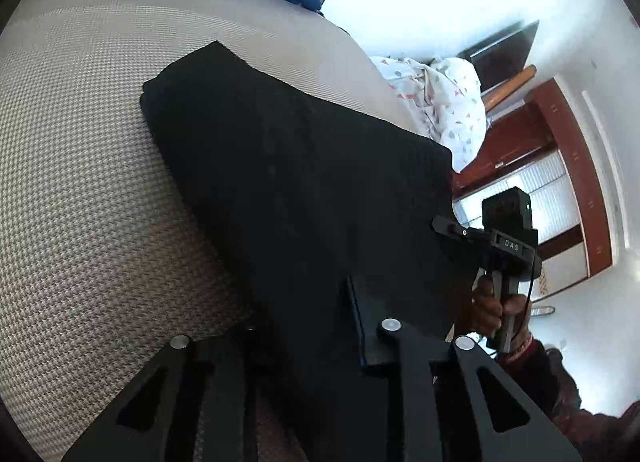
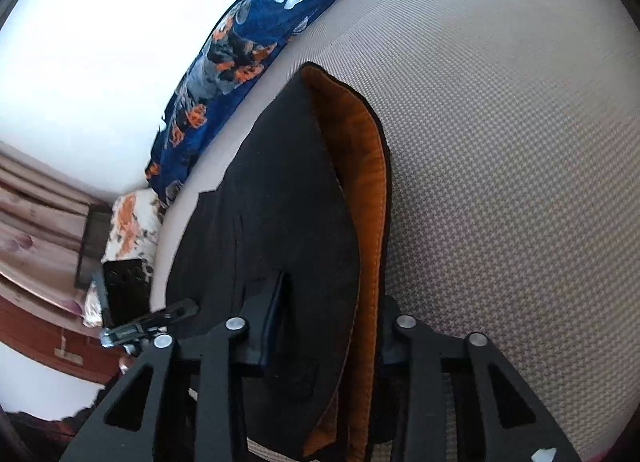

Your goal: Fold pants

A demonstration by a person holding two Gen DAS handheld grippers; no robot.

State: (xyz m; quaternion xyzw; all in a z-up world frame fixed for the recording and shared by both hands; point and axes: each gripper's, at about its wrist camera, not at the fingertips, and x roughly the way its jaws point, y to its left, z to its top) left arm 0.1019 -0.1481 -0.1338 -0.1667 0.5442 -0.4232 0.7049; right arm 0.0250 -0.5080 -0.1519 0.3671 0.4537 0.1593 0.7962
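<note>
Black pants (image 1: 288, 166) lie partly folded on a beige woven bed surface (image 1: 80, 182). In the right wrist view the pants (image 2: 280, 202) show an orange inner lining (image 2: 368, 190) along their right edge. My left gripper (image 1: 308, 326) is shut on the near edge of the pants. My right gripper (image 2: 332, 326) is shut on the near edge, over the black cloth and orange lining. The right gripper also shows in the left wrist view (image 1: 444, 224), clamped on the pants' right edge. The left gripper's finger shows in the right wrist view (image 2: 176, 312), at the pants' left edge.
A blue blanket with orange print and a white paw mark (image 2: 240, 46) lies along the far side of the bed. A white patterned cloth (image 1: 444, 102) lies at the bed's edge. A brown wooden door frame (image 1: 560, 134) and white wall stand beyond.
</note>
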